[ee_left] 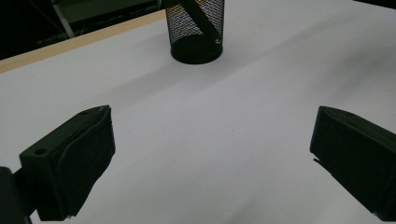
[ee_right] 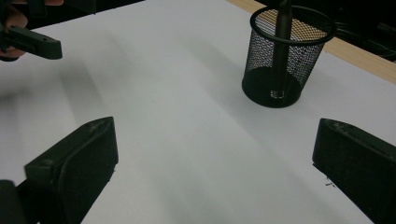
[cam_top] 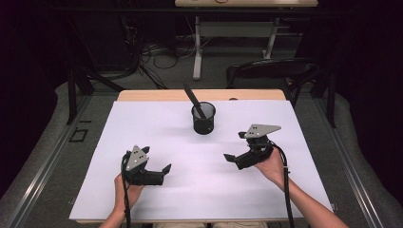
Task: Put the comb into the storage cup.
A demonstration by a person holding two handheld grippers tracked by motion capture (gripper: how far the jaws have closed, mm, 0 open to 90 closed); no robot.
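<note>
High view is showing a black mesh cup [cam_top: 204,118] standing upright on the white surface [cam_top: 142,123], near the middle of its far edge, with a black stick-like tool [cam_top: 194,99] leaning inside it, top end tilting toward the far left corner. Both grippers are sitting toward the near edge, well apart from the cup: the left hand-held gripper [cam_top: 164,170] near the near left corner, the right hand-held gripper [cam_top: 231,158] right of centre, each with jaws spread wide and holding nothing. Judging: the tool is looking light, stiff and thin, likely smooth, so pinching the exposed upper shaft above the rim seems best; the cup is looking light too and may tip. Right gripper view is showing the tool's lower end [ee_right: 278,56] through the mesh; left gripper view is cutting off the cup's rim.
</note>
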